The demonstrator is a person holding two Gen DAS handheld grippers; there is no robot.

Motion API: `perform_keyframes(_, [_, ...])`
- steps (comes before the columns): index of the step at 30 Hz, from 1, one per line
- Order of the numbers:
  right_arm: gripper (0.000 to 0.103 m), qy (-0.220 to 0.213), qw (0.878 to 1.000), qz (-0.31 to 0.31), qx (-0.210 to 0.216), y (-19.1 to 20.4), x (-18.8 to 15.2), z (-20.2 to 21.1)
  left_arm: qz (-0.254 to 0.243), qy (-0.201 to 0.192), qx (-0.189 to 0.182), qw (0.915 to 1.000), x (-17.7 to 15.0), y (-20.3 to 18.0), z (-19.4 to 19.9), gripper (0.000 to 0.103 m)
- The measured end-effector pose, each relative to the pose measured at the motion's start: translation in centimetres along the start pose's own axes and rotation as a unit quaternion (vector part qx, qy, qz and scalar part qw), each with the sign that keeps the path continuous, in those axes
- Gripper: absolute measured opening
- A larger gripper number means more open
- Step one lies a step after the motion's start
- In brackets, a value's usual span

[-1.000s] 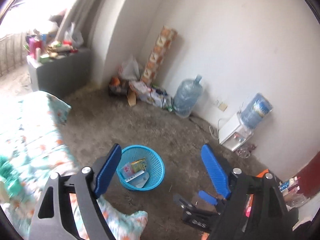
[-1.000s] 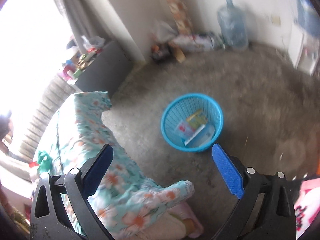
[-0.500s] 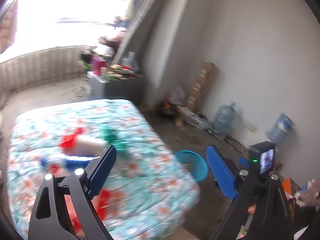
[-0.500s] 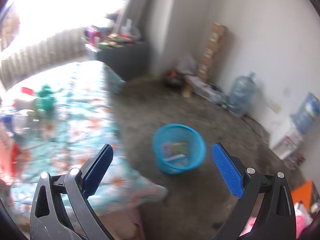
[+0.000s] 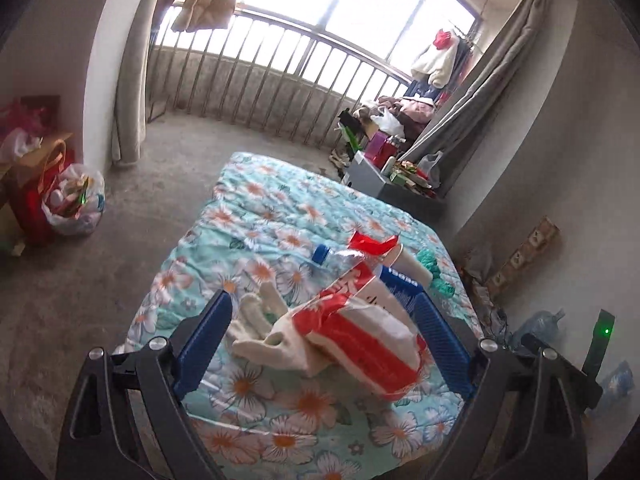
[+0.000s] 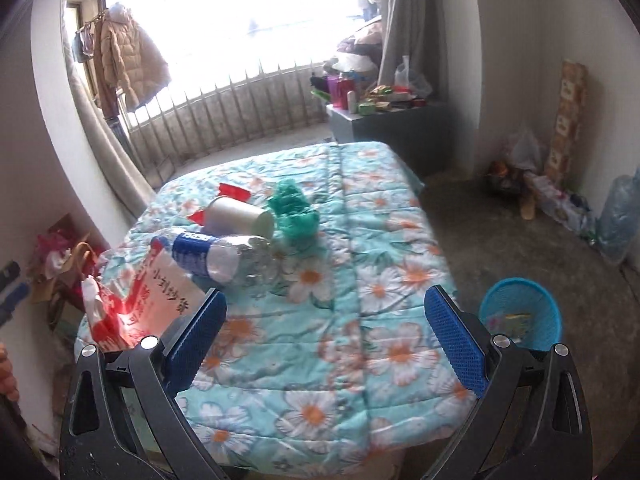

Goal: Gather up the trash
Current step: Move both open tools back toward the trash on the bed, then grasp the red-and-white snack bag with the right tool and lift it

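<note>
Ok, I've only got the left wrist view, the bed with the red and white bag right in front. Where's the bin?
Observer: The blue basket stands on the floor just off the corner of the bed. It shows only in the right wrist view.
Operator: Anything in it?
Observer: Yes, a few packets lie inside.
Operator: And the right gripper?
Observer: The right gripper is open and holds nothing, above the quilt.
</note>
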State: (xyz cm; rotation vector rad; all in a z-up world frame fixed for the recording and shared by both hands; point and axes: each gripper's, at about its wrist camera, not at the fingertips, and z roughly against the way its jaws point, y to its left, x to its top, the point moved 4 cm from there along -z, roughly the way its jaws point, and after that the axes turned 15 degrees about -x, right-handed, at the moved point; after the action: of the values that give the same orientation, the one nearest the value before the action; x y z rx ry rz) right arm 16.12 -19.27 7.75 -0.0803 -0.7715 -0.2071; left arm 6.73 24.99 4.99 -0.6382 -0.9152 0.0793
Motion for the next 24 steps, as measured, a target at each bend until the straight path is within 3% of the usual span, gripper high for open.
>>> perform_keyframes(4, [0.095, 0.033, 0.998, -0.005, 0.05, 1.9, 0.0, -1.5, 0.016, 0.028, -0.01, 0.9994, -2.4, 1.0, -2.5, 0.09])
perform_keyframes(7, [0.095, 0.069, 0.993, -0.019, 0.095, 2.9, -0.4, -2.4, 0.01, 0.055, 0.006, 0.9984, -3.6, 1.7, -4.8, 0.09])
perform_keyframes(12, [0.087, 0.153, 0.971, -0.052, 0.179, 5.2, -1.8, -4.4, 0.001, 0.084, 0.026, 0.9961, -4.6, 2.8, -7.2, 0.09])
perform_keyframes(16, [0.086, 0.178, 0.957, -0.044, 0.223, 7.3, -2.3, -4.8, -0.004, 0.087, 0.005, 0.9962, -4.4, 2.8, -6.8, 0.09])
perform_keyframes(20, [0.082, 0.212, 0.932, -0.074, 0.285, 8.9, -2.3, -7.1, -0.031, 0.083, -0.025, 0.9958, -3.8, 1.2, -5.9, 0.09])
perform_keyframes(24, [0.076, 0.275, 0.898, -0.138, 0.316, 9.8, -3.4, -11.2, -0.065, 0.068, -0.016, 0.9954, -3.2, -0.4, -6.5, 0.09])
